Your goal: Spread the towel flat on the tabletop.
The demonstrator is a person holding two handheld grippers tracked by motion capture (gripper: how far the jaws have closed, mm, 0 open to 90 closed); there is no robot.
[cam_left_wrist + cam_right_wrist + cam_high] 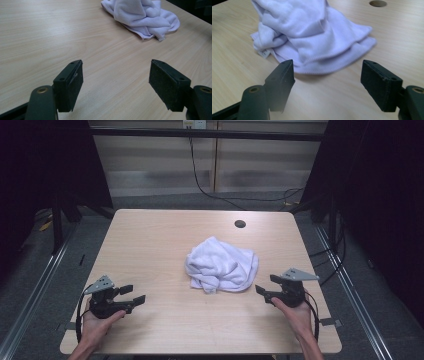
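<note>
A crumpled white towel (pixel 222 265) is lying mid-worktop (pixel 150 240), slightly right of centre. You are holding the left gripper (pixel 134 296) near left and the right gripper (pixel 265 288) near right, just beside the towel, both with jaws standing wide apart and gripping nothing.

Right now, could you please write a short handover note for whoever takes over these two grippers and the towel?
Left gripper: open, empty, held low near the table's front left, well short of the towel.
Right gripper: open, empty, at the front right, jaws pointing at the towel's near edge, not touching.
White towel: crumpled in a heap right of the table's centre, a small label showing at one edge in the right gripper view.
Done: nothing visible yet; towel is untouched.
Left: probably grasp the towel's edges and spread or fold it.
</note>
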